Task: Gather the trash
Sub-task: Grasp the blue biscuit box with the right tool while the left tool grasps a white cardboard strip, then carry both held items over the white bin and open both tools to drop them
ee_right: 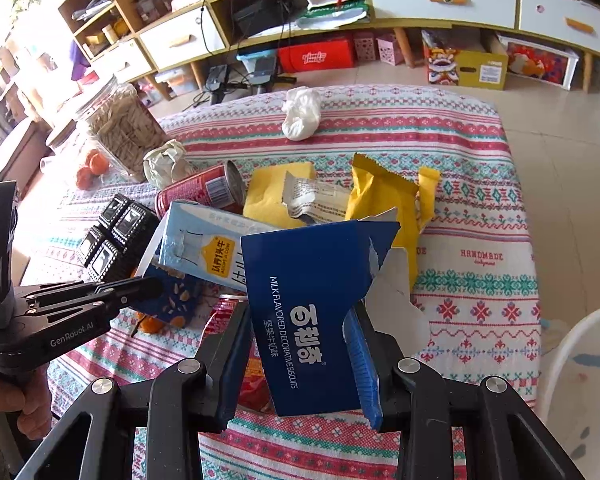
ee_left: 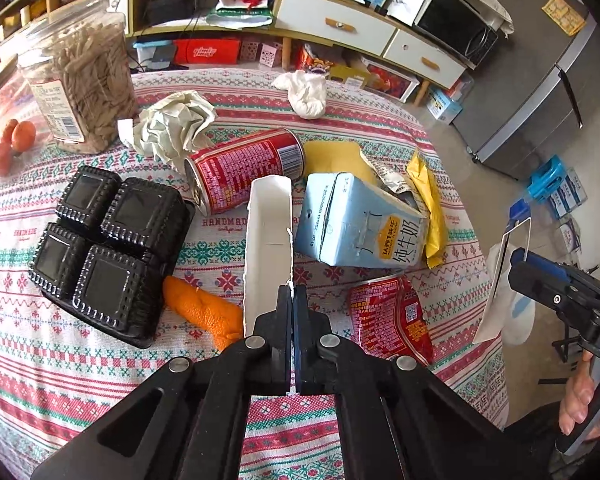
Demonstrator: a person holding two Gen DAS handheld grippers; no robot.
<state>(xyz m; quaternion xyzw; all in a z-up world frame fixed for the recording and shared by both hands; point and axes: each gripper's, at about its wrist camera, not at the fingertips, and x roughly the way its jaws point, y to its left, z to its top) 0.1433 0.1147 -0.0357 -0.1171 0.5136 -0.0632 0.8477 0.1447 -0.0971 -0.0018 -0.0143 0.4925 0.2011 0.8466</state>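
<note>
My left gripper (ee_left: pixel 292 292) is shut on the near edge of a torn white carton piece (ee_left: pixel 268 232) that stands over the patterned tablecloth (ee_left: pixel 100 368); in the right wrist view the same piece (ee_right: pixel 172 300) shows a blue printed outside. My right gripper (ee_right: pixel 300 312) is shut on a blue biscuit box (ee_right: pixel 312 304), held above the table's right side. Trash on the cloth: a red can (ee_left: pixel 244 168), a light blue milk carton (ee_left: pixel 356 224), a yellow wrapper (ee_left: pixel 424 184), a crushed red can (ee_left: pixel 388 316), orange peel (ee_left: pixel 204 308), crumpled paper (ee_left: pixel 176 124) and a white tissue (ee_left: pixel 306 94).
A black plastic tray (ee_left: pixel 104 248) lies at the left. A clear jar (ee_left: pixel 80 80) and small oranges (ee_left: pixel 16 140) stand at the far left. A white container rim (ee_right: pixel 580 360) shows beyond the table's right edge. Low cabinets (ee_right: pixel 440 0) line the far wall.
</note>
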